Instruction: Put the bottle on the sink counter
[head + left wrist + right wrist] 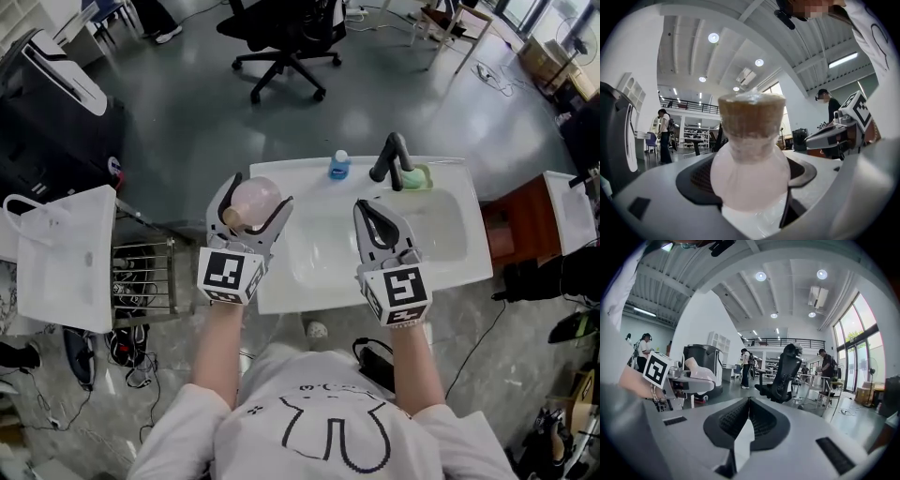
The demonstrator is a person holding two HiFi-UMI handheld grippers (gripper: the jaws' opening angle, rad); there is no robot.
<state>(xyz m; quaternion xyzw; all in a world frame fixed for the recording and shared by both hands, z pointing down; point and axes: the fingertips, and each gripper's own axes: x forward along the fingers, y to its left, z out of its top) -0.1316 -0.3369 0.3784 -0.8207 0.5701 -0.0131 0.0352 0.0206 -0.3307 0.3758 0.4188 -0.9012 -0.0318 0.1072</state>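
Pink bottle [251,200], tan cap, clamped in left gripper [253,195], held above the sink counter [281,292] at its left edge. Right gripper [368,208] has its jaws together, empty, over the basin near the faucet [390,156].

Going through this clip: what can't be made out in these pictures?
Base of the bottle: in the left gripper view it is sunk between the jaws of the left claw. In the head view the bottle's own body covers it, so contact with the sink counter is unclear.
Small blue container: head view, too small to read.
Green item: head view, partly behind the faucet; sponge or dish, cannot tell.
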